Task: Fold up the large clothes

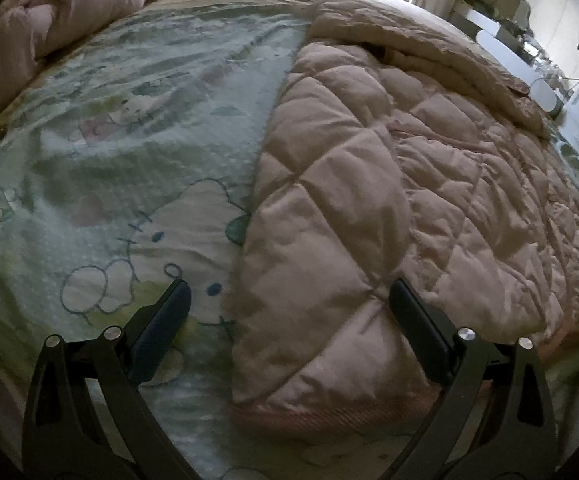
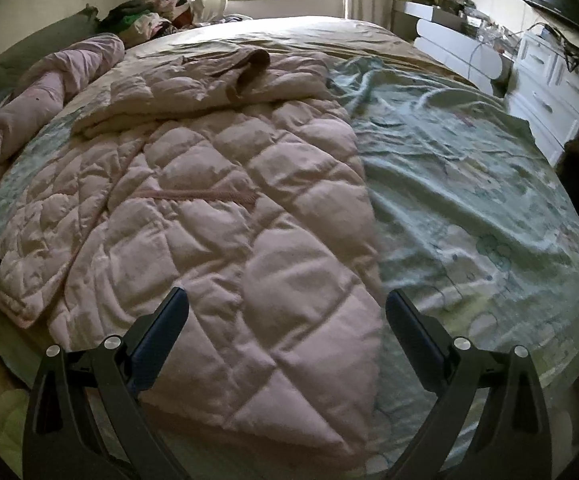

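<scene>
A large pale pink quilted coat (image 1: pixel 369 184) (image 2: pixel 225 208) lies spread flat on a bed, hem toward me, hood and sleeves bunched at the far end. My left gripper (image 1: pixel 289 292) hangs open just above the coat's near left hem corner, its left finger over the sheet and its right finger over the quilting. My right gripper (image 2: pixel 287 300) hangs open over the near right hem corner, left finger above the coat, right finger above the sheet. Neither gripper holds anything.
The bed carries a pale green cartoon-print sheet (image 1: pixel 129 140) (image 2: pixel 469 184). A rolled pink duvet (image 2: pixel 49 92) lies along the far left side. White drawers (image 2: pixel 549 84) and a cluttered desk stand to the right of the bed. A pile of clothes (image 2: pixel 149 16) sits by the window.
</scene>
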`<move>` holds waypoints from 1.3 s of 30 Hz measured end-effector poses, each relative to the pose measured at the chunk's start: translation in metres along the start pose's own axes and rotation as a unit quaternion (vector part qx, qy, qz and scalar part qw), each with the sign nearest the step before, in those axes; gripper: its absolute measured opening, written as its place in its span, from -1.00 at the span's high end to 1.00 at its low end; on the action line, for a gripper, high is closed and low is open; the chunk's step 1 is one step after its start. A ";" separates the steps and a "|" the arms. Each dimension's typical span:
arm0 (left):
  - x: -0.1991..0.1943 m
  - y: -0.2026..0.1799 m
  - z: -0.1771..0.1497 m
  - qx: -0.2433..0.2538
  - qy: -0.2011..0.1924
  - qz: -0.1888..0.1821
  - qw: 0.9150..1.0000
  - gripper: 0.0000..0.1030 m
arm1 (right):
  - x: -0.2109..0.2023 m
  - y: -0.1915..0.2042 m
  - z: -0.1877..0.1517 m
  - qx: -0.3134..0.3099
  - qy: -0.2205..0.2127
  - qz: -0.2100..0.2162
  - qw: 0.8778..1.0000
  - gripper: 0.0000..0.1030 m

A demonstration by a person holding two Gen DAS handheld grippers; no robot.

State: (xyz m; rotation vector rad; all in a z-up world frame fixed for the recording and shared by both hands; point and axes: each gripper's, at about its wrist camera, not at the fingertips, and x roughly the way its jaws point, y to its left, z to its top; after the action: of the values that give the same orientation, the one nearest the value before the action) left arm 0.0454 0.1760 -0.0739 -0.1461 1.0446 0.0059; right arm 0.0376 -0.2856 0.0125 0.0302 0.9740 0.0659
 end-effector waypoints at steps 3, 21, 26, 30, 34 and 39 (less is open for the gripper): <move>-0.002 -0.004 -0.002 0.001 0.005 -0.031 1.000 -0.13 | -0.004 -0.010 -0.007 0.006 0.005 -0.007 1.000 -0.91; -0.019 -0.018 -0.003 0.041 -0.012 -0.039 0.998 0.59 | 0.006 -0.024 -0.050 0.047 0.089 0.066 0.993 -0.47; -0.021 -0.016 -0.004 0.043 -0.012 -0.038 0.998 0.56 | 0.015 -0.028 -0.055 0.079 0.095 0.090 0.988 -0.42; -0.018 -0.014 -0.005 0.040 -0.006 -0.032 0.999 0.42 | 0.026 -0.031 -0.055 0.091 0.099 0.108 0.985 -0.47; -0.015 -0.008 -0.008 0.034 -0.002 -0.028 0.999 0.20 | 0.027 -0.028 -0.052 0.081 0.092 0.111 0.986 -0.14; -0.011 -0.002 -0.009 0.018 0.008 -0.030 0.999 -0.07 | 0.004 -0.020 -0.041 0.051 0.062 0.141 0.987 0.61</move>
State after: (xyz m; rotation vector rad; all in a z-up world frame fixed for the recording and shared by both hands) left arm 0.0328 0.1736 -0.0688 -0.1438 1.0552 -0.0682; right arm 0.0065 -0.3052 -0.0151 0.2614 1.0925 0.2817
